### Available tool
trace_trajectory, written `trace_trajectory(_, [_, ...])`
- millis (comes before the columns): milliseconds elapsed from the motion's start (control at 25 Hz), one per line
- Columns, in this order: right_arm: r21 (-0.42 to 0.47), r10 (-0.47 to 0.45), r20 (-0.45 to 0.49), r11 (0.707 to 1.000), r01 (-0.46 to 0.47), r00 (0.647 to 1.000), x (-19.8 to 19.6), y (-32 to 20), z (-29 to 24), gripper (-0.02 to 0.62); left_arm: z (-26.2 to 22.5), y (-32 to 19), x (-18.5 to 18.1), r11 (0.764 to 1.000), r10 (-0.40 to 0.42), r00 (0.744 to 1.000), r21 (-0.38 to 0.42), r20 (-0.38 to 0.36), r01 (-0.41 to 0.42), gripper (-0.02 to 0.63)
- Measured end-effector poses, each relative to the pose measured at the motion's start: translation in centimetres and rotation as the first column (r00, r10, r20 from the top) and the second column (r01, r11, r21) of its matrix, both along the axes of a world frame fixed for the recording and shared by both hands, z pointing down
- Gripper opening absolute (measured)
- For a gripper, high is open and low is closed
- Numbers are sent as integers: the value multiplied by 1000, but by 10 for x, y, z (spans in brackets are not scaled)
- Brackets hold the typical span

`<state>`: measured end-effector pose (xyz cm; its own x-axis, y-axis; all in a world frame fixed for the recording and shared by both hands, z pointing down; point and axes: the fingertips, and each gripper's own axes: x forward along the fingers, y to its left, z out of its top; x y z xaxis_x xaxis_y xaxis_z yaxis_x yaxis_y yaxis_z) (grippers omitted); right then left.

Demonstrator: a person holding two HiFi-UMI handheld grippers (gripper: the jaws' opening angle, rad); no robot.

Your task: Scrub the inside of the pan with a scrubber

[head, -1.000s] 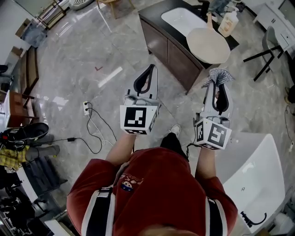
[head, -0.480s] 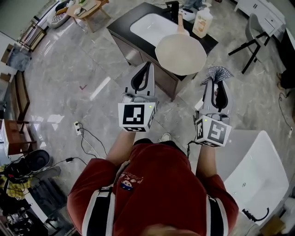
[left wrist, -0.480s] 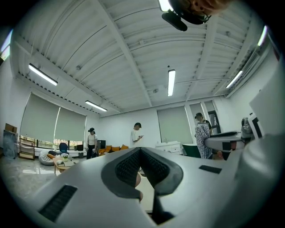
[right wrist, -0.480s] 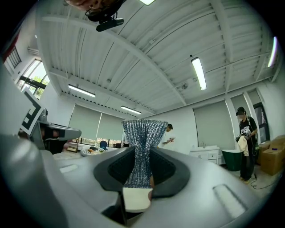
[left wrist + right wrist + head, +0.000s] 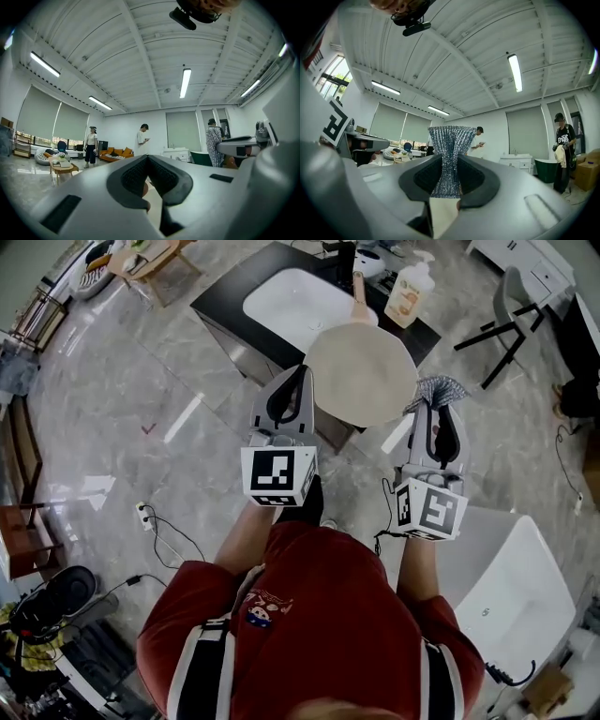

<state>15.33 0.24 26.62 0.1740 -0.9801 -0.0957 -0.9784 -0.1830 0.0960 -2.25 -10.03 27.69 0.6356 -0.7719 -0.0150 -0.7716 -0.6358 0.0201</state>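
Note:
In the head view a round beige pan (image 5: 361,371) with a wooden handle (image 5: 357,292) lies on a black counter (image 5: 230,287) beside a white sink (image 5: 300,306). My left gripper (image 5: 305,371) is shut with nothing in it, held in the air, its tip overlapping the pan's left edge. To the pan's right, my right gripper (image 5: 441,407) is shut on a silvery mesh scrubber (image 5: 439,390). In the right gripper view the scrubber (image 5: 449,140) stands pinched between the jaws of the right gripper (image 5: 447,161) and fans out above them. The left gripper (image 5: 147,157) shows jaws closed tip to tip.
A soap bottle (image 5: 410,292) stands on the counter behind the pan. A white bathtub (image 5: 511,587) lies at lower right and a chair (image 5: 511,306) at upper right. A cable (image 5: 169,531) trails on the marble floor. People (image 5: 142,138) stand far off.
The counter, sink and pan have slid down and left in the head view, closer to both grippers. Both grippers keep their pose, the right still gripping the scrubber.

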Motion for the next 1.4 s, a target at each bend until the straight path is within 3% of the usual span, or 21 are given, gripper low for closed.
trace_trajectory(440, [-17, -18, -66, 1000, 17, 998, -1, -139, -22, 110, -15, -132, 11, 999, 25, 998, 23, -54, -24, 5])
trace_trajectory(880, [-57, -23, -64, 998, 19, 998, 36, -189, -11, 112, -7, -182, 35, 1000, 13, 1000, 7, -13, -12, 5])
trace_trajectory(1160, [-102, -176, -96, 981, 166, 980, 61, -213, 7, 106, 12, -181, 59, 998, -54, 998, -15, 32, 54, 5])
trace_trajectory(1400, [-132, -277, -41, 954, 270, 960, 77, -227, 33, 98, 27, -178, 72, 993, -116, 992, -11, 55, 117, 5])
